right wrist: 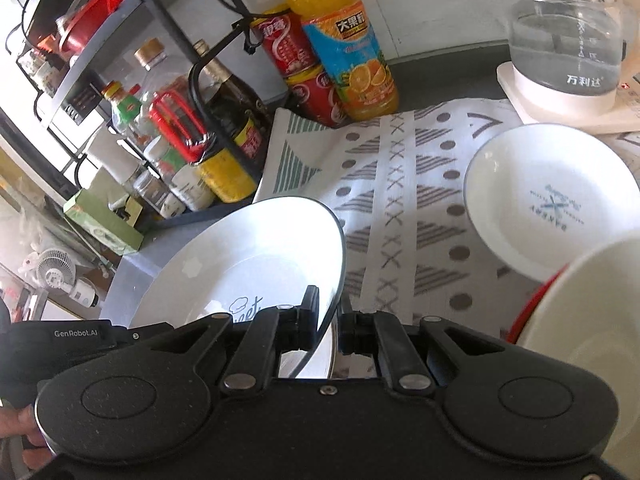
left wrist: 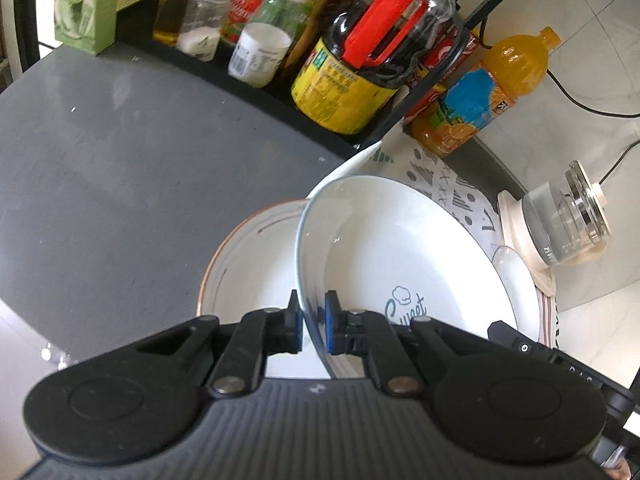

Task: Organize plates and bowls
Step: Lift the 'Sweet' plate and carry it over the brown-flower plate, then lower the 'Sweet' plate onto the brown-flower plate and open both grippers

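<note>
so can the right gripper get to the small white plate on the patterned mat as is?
Probably not yet: the right gripper is shut on the Sweet plate. The mat towards the small plate looks clear otherwise.

Glossy ceramic plate (left wrist: 400, 248), matt grey countertop (left wrist: 120, 160), woven patterned cloth (right wrist: 400, 184), clear glass kettle (right wrist: 568, 40)

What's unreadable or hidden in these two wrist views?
- White "Sweet" plate: left wrist view, the print's first letter hidden behind the left claw.
- Brown-rimmed white plate: left wrist view, right part hidden by the held plate.
- Red-sided white bowl: right wrist view, blurred, cut off by the right edge.
</note>
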